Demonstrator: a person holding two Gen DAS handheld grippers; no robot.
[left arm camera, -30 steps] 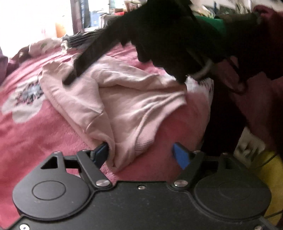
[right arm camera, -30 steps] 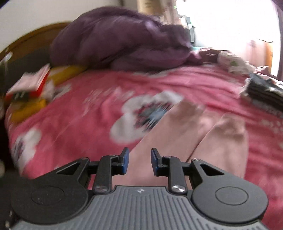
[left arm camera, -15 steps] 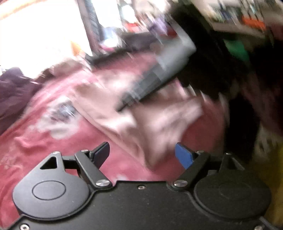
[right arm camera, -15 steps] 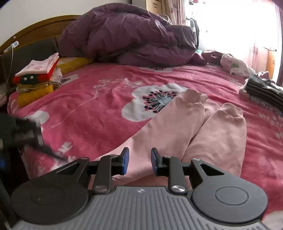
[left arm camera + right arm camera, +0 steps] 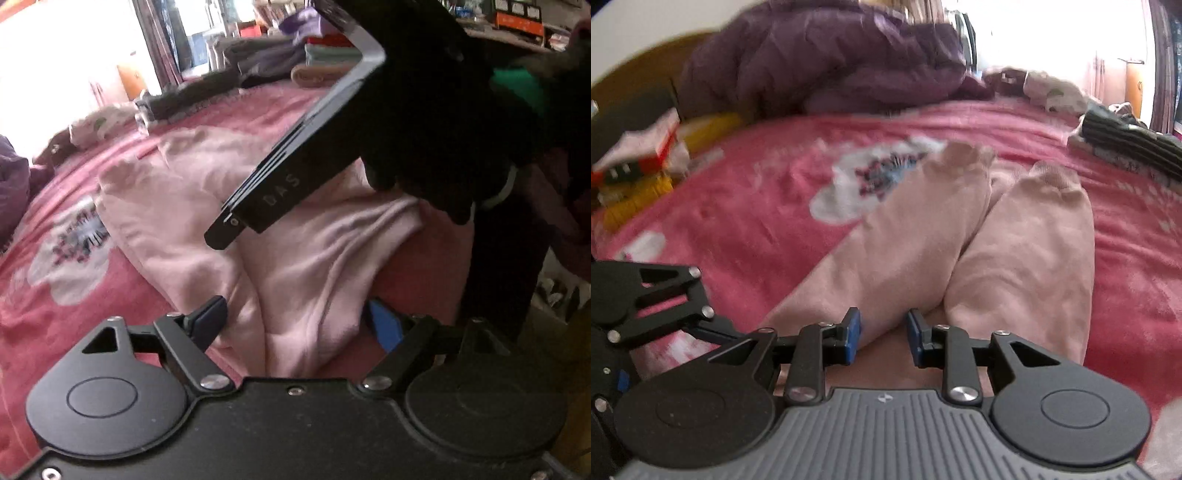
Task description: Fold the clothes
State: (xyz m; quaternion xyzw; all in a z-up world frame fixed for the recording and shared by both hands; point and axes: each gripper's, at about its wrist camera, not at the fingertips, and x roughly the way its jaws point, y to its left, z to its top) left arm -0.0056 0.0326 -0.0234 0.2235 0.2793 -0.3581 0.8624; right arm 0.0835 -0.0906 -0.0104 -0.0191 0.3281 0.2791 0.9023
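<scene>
Pale pink trousers (image 5: 229, 206) lie on the pink flowered bedspread (image 5: 55, 332), legs pointing away in the right wrist view (image 5: 960, 236). My left gripper (image 5: 295, 325) is open, its fingers on either side of a bunched edge of the trousers near the bed's edge. My right gripper (image 5: 882, 339) is open with a narrow gap, low over the waist end of the trousers, holding nothing. The right gripper's dark body (image 5: 303, 170) hangs over the trousers in the left wrist view. The left gripper shows at the lower left of the right wrist view (image 5: 646, 306).
A purple duvet (image 5: 820, 62) is heaped at the bed's head. Folded clothes are stacked at the left (image 5: 635, 158). A dark striped garment (image 5: 1126, 144) and a pale one (image 5: 1052, 88) lie at the far right. Shelves of clothes (image 5: 280, 55) stand beyond the bed.
My left gripper moved closer, so the trousers' edge now lies between its fingers. My right gripper dropped lower toward the waist end, and the left gripper came into its view.
</scene>
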